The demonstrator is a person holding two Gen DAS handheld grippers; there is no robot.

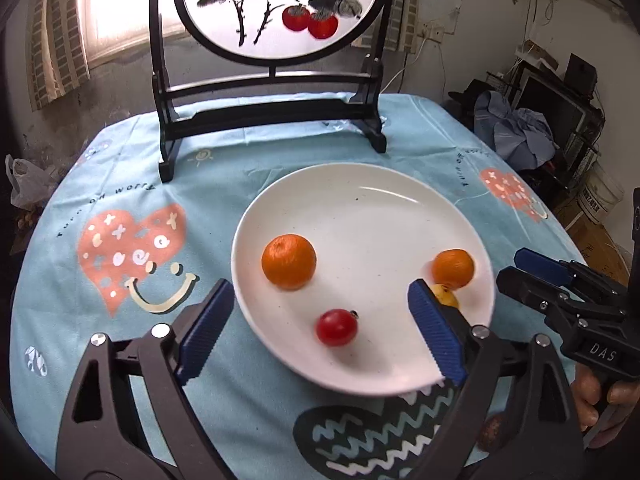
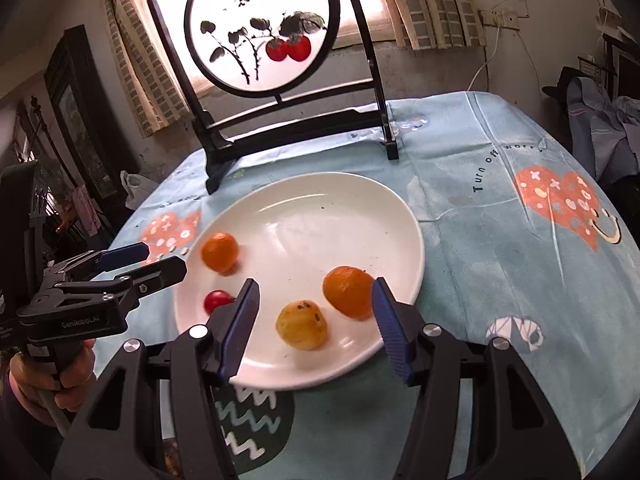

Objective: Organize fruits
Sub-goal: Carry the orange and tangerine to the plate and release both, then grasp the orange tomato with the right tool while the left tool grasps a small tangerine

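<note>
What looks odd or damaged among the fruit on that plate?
The yellow fruit near the plate's front edge has dark brown blemishes on its skin, unlike the clean oranges and the red tomato. Nothing is spilled, and all four sit on the plate.

Lived-in home, likely a dining or living room. Round table [image 1: 248, 400] under a blue printed tablecloth [image 2: 500, 264] with hearts and smileys. Decorative round screen [image 1: 276, 4] painted with red fruit stands in a dark wooden frame at the far edge. Curtained window [image 2: 420, 4] behind it. Scuffed wall, exposed cables and a socket [image 1: 434, 34]. Clothes [image 1: 520, 132] piled on cluttered shelves, plastic bag [image 1: 24, 180], cardboard boxes on the floor.
</note>
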